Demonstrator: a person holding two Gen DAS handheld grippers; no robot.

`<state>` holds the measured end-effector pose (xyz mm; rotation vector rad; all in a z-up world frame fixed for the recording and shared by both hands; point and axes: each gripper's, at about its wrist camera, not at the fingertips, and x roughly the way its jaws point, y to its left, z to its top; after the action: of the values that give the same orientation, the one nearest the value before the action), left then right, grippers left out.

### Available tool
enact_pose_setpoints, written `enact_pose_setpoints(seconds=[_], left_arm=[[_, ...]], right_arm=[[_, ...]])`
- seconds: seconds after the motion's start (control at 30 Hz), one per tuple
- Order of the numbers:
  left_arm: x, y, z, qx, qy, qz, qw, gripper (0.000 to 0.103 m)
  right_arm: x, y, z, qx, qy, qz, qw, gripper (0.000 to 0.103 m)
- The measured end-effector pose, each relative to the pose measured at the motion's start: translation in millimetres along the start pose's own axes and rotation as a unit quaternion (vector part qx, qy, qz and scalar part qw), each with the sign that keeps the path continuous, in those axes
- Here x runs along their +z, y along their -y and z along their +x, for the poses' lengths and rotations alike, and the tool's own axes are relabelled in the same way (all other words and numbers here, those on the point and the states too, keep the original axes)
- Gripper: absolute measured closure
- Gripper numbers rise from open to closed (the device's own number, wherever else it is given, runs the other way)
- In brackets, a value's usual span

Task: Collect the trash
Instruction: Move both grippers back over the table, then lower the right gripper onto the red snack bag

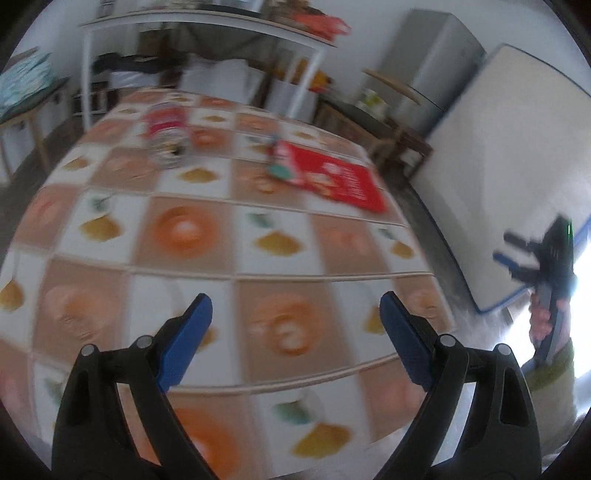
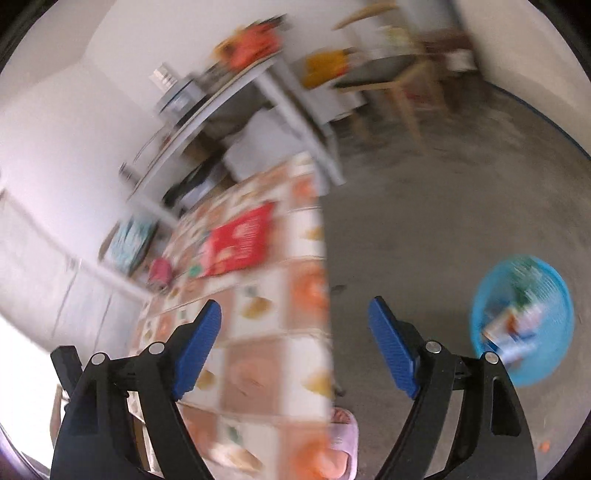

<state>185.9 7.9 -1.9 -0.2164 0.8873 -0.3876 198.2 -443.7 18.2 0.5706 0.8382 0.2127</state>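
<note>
On the fruit-patterned tablecloth [image 1: 192, 280], a red can [image 1: 166, 136] lies on its side at the far end. A flat red packet [image 1: 336, 177] lies to its right, with a small green scrap [image 1: 279, 170] at the packet's near corner. My left gripper [image 1: 295, 299] hovers open over the near part of the table with nothing between its fingers. A hand holds my right gripper [image 1: 504, 247] off the table's right side. In the right wrist view my right gripper [image 2: 295, 304] is open and empty above the table edge. A blue basket [image 2: 554, 295] with trash stands on the floor.
A white shelf table [image 1: 207, 22] stacked with goods stands behind the table. A grey cabinet [image 1: 432, 62] and a white slab [image 1: 509, 158] lean at the right wall. Wooden chairs [image 2: 391, 81] stand on the bare concrete floor [image 2: 424, 221] beyond the basket.
</note>
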Motion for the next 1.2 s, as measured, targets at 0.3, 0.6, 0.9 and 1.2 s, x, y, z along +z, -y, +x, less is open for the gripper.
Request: enact_pose_setpoints(seconds=[0.3,0.6,0.9,1.2], left_arm=[[-10.7,-43.1,-15.3,0.038,0.036,0.002,0.9986,0.015],[-11.5,-43.3,-13.5,0.024,0.042,0.021,0.9986,0.015],[-14.3,-26.8,-6.9,-0.017,0.040,0.047,0.9980,0.020],[-21.0,-24.0,-5.5,-0.045,0.030,0.029,0.9981,0.032]], right_arm=[[97.7,-112.5,181.3,-0.045,-0.082,-0.084,0.992,0.023],[152.2,-106.3,309.0,-0.106,-0.123,-0.051,0.985,0.024],[134.9,-103.2,319.3,-0.119,-0.147,-0.078,0.979,0.044],[73.9,-131.7,285.4,-0.119,-0.177,-0.135,0.968,0.071]])
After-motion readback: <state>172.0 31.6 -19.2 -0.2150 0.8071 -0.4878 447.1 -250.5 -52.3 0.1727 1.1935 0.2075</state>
